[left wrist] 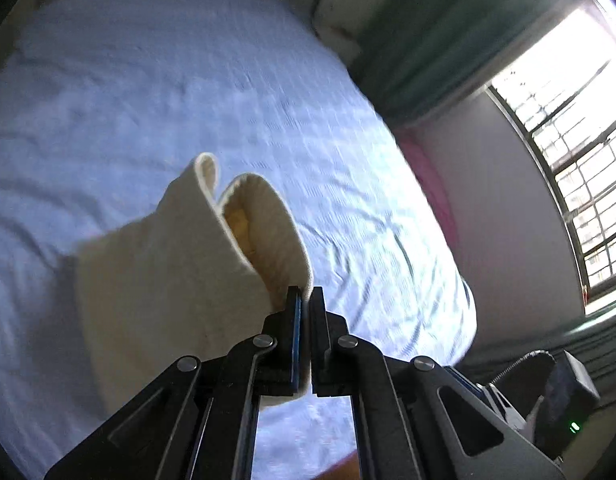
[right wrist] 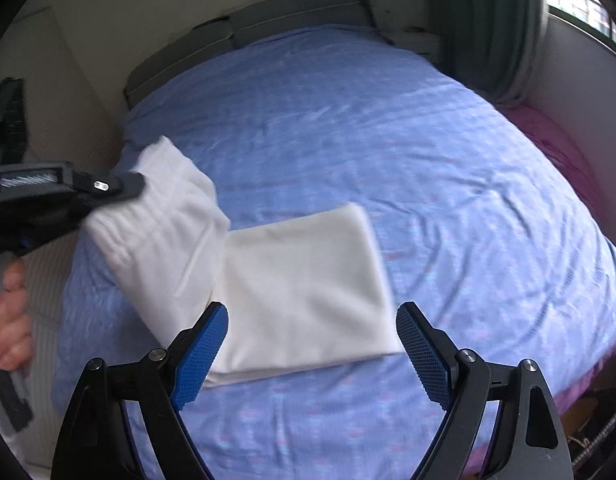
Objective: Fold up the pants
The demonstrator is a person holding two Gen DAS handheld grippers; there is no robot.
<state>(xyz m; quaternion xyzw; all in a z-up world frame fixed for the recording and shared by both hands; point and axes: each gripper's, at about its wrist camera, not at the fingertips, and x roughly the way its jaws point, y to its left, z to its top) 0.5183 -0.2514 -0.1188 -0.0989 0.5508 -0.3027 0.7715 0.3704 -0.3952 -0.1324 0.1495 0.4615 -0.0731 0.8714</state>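
- The left tongs (left wrist: 306, 296) are closed on a rim of the cream pants (left wrist: 180, 264), the cloth pinched between the two fingers and rising toward 11 o'clock in the left wrist view.
- In the right wrist view the left tongs (right wrist: 124, 186) come in from 9 o'clock, held by the person's left hand (right wrist: 8, 320), and lift one end of the pants (right wrist: 300, 292) off the bed.
- The right tongs (right wrist: 312, 320) stand wide open, gripping nothing, their blue pads (right wrist: 200, 356) on either side of the folded part's near edge.
- The folded part of the pants lies flat on the bed (right wrist: 388, 140), toward its near left.
- The bed has a blue sheet; its grey headboard (right wrist: 292, 12) sits at 12 o'clock.
- A green curtain (right wrist: 488, 20) hangs at 1 o'clock, beside a barred window (left wrist: 580, 168).
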